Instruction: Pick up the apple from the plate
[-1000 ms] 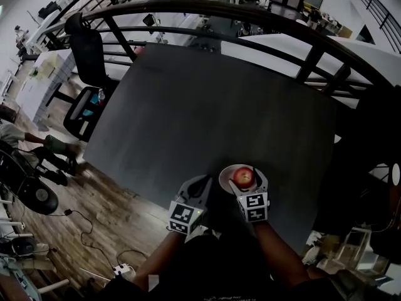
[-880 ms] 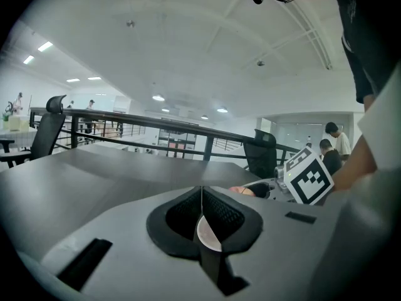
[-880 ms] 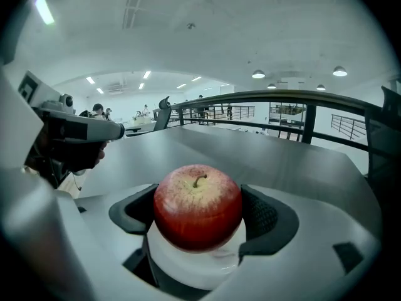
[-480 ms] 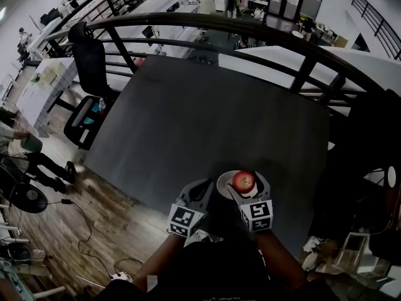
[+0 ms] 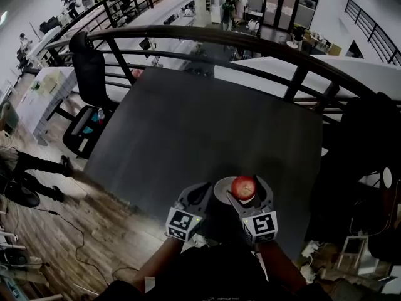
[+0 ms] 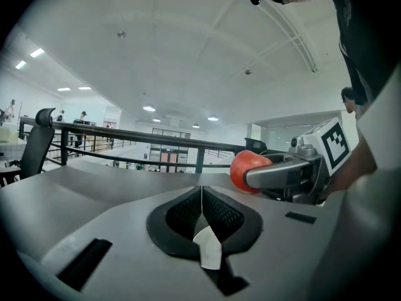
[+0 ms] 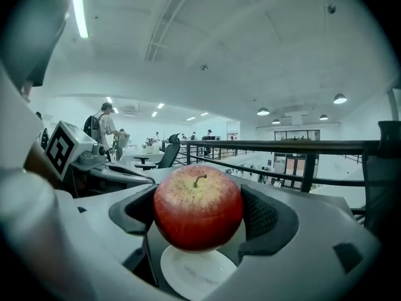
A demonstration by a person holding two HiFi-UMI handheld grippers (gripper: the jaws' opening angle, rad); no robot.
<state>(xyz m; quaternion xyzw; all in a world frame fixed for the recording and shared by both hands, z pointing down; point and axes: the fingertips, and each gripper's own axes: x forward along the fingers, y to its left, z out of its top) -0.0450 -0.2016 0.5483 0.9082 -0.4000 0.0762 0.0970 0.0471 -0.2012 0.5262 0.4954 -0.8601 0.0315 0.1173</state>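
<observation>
The right gripper point(image 7: 199, 213) has its dark padded jaws pressed against both sides of a red apple point(image 7: 198, 205), stem up. A white plate point(image 7: 197, 274) lies just beneath it, near the camera. The left gripper point(image 7: 135, 175) sits close on the left. Far behind run a dark railing point(image 7: 282, 146) and an office chair point(image 7: 168, 155).

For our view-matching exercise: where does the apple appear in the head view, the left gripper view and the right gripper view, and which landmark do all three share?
Head view: apple low, right of centre, between the right gripper's jaws.
Left gripper view: apple right of centre, partly behind that gripper's jaw.
Right gripper view: apple dead centre, above the plate.
Shared landmark: the dark railing.
</observation>
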